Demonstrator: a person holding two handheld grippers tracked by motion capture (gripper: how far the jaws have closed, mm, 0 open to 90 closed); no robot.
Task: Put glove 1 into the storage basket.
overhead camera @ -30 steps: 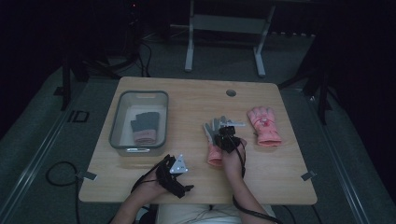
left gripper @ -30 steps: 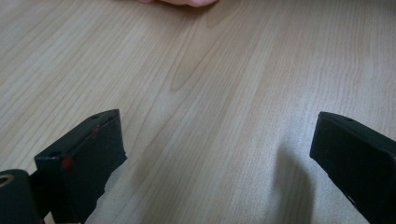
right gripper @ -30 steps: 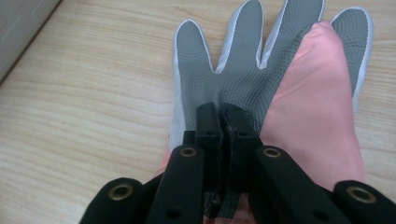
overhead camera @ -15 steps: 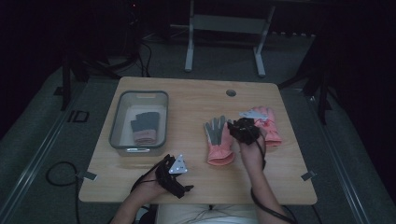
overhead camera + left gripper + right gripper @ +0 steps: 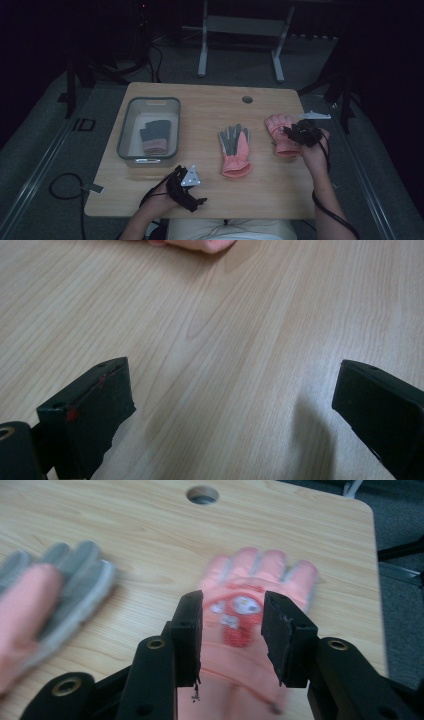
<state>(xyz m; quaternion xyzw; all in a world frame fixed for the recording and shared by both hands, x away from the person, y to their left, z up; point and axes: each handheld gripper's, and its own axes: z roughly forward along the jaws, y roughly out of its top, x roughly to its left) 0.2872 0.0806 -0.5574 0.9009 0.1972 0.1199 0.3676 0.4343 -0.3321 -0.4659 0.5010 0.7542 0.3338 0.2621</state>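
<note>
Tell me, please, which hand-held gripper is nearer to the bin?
Left. The left hand-held gripper rests just in front of the bin; the right hand-held gripper is far across the table.

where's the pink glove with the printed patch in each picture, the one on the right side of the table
High view: pink glove right of centre, beside the right gripper.
Right gripper view: glove centre, beyond the open jaws.
Left gripper view: not identifiable.
Shared landmark: round table hole.
</note>
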